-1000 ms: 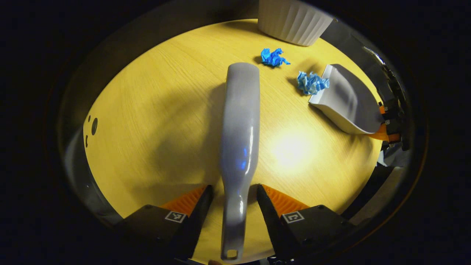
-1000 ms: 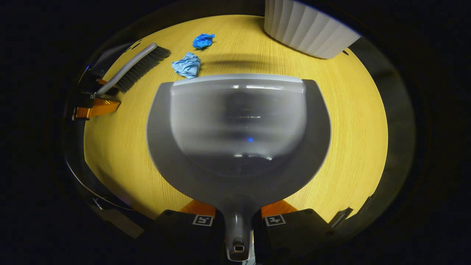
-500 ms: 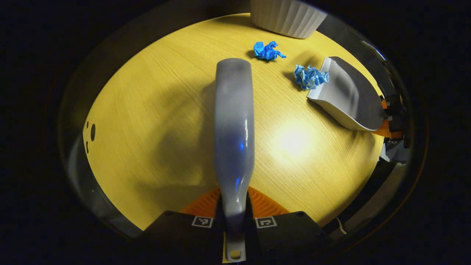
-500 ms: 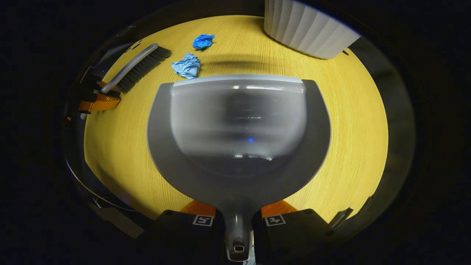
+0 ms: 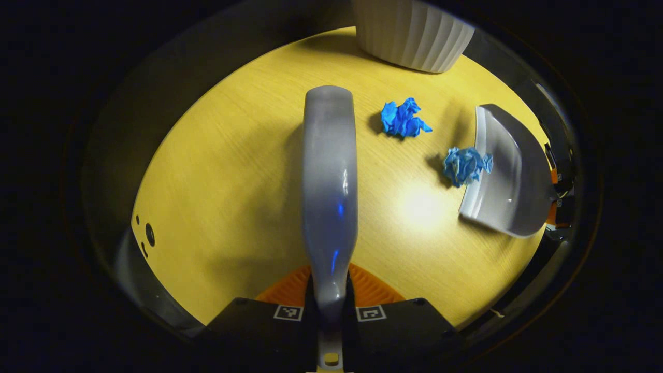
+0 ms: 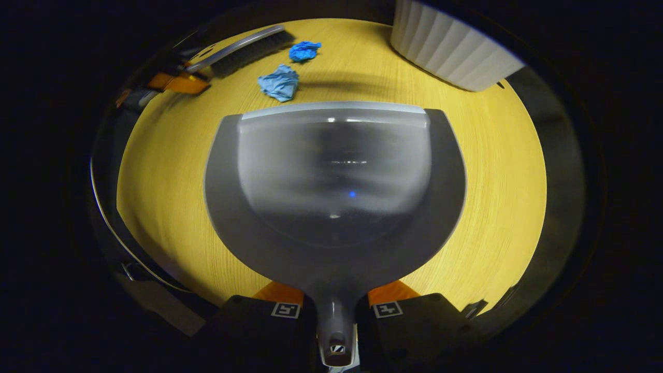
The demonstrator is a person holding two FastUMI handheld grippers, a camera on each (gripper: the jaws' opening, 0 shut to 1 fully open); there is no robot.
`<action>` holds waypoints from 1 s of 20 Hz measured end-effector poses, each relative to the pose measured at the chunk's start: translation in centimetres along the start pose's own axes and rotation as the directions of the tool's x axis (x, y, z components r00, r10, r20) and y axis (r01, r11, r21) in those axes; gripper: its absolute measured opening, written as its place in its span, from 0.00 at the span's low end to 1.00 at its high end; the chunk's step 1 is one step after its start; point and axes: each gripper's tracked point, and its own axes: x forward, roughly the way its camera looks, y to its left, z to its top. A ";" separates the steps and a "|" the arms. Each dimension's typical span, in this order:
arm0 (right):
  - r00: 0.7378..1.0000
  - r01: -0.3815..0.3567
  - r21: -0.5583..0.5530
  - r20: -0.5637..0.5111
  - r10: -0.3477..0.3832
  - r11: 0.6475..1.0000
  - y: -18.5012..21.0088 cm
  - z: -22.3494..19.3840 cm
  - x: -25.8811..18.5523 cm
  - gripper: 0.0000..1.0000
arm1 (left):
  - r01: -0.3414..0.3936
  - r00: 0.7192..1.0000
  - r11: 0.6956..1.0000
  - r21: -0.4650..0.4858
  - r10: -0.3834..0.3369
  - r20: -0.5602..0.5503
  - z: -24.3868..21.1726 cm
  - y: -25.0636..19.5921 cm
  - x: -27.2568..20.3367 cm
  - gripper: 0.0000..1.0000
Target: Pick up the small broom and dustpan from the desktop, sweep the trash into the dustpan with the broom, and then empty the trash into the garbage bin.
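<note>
My left gripper (image 5: 330, 305) is shut on the handle of the grey broom (image 5: 330, 176), whose back runs straight ahead over the yellow desktop (image 5: 228, 171). To its right lie two crumpled blue paper balls, the darker ball (image 5: 402, 118) and the paler ball (image 5: 465, 165), which sits at the lip of the grey dustpan (image 5: 510, 181). In the right gripper view my right gripper (image 6: 335, 311) is shut on the dustpan's handle; the dustpan (image 6: 335, 181) spreads wide in front. Beyond its lip lie the paler ball (image 6: 280, 83), the darker ball (image 6: 304, 51) and the broom (image 6: 243, 47) with its dark bristles.
A white ribbed garbage bin (image 5: 412, 32) stands at the far edge of the desktop, and shows as the bin (image 6: 453, 49) at upper right in the right gripper view. Small holes (image 5: 149, 234) mark the desktop's left rim. The round desktop drops off into dark all around.
One second ago my left gripper stood open around the broom handle; it has shut on it. The broom has since swung toward the paper balls, and the dustpan has turned slightly.
</note>
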 end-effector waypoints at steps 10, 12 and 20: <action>1.000 -0.018 -0.027 -0.007 0.017 0.999 0.1 0.0 0.1 0.35 | 0.179 0.984 0.971 0.161 -0.176 -0.032 2.6 -7.7 0.6 0.23; 1.000 -0.018 -0.027 -0.007 0.018 0.999 0.1 0.1 0.1 0.35 | 0.210 0.978 0.960 0.187 -0.207 -0.038 2.5 -9.2 0.6 0.23; 1.000 -0.019 -0.028 0.004 0.019 0.999 0.1 0.2 0.3 0.35 | 0.269 0.962 0.907 0.324 -0.266 -0.055 2.6 -12.3 0.1 0.22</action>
